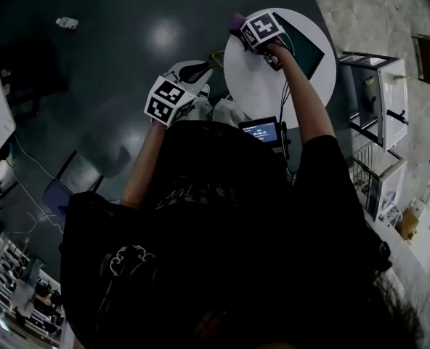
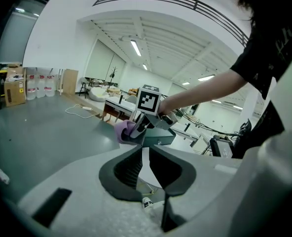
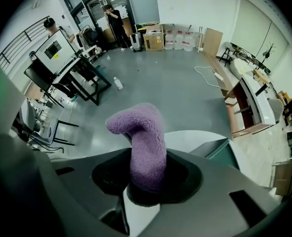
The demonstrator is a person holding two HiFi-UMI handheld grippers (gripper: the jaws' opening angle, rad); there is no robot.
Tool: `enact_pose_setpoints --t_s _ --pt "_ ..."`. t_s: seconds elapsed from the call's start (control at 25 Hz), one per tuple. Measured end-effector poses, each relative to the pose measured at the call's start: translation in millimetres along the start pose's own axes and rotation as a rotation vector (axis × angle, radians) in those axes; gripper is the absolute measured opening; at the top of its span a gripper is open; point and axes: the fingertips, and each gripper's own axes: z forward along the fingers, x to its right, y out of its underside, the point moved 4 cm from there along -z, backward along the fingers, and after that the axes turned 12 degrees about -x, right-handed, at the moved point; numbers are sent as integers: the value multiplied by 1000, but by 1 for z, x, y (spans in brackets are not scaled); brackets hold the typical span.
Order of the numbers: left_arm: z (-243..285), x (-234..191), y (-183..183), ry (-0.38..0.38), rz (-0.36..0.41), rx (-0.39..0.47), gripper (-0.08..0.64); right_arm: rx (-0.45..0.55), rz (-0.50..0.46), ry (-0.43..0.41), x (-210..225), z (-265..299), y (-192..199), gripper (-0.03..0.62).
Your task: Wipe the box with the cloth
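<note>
Right tongs (image 3: 147, 181) are pinching the purple cloth (image 3: 143, 137) with its fluffy end poking out front for wiping, the green box (image 3: 224, 149) is sitting just right of them on the surface (image 3: 185, 138), probably not touched yet, while the left tongs (image 2: 145, 169) are idling slightly parted, empty.

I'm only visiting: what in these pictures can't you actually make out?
- The box: in the head view the right gripper and the hand cover one end. The right gripper view shows only a corner.
- Whether the purple cloth touches the box: too small to tell in the left gripper view.
- The small screen: print too small to read in the head view.
</note>
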Motion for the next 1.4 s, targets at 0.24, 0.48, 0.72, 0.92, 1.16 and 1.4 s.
enact_pose_setpoints --t_s 0.24,0.48,0.72,0.92,1.16,1.4 --pt "-12 9 9 2 11 -8 46 14 30 -15 -19 1 19 138" --pt "-31 4 5 6 11 5 46 131 79 -24 -38 -27 34 138" --pt "-28 12 -17 55 98 1 46 298 158 2 -54 -77 62 138" --pt "-18 35 -43 117 169 21 46 430 270 -11 -68 -112 98 138" --pt "1 73 -68 187 255 28 46 531 440 2 -83 -138 168 138" --pt "10 132 -78 233 326 45 46 593 560 25 -112 -152 249 138"
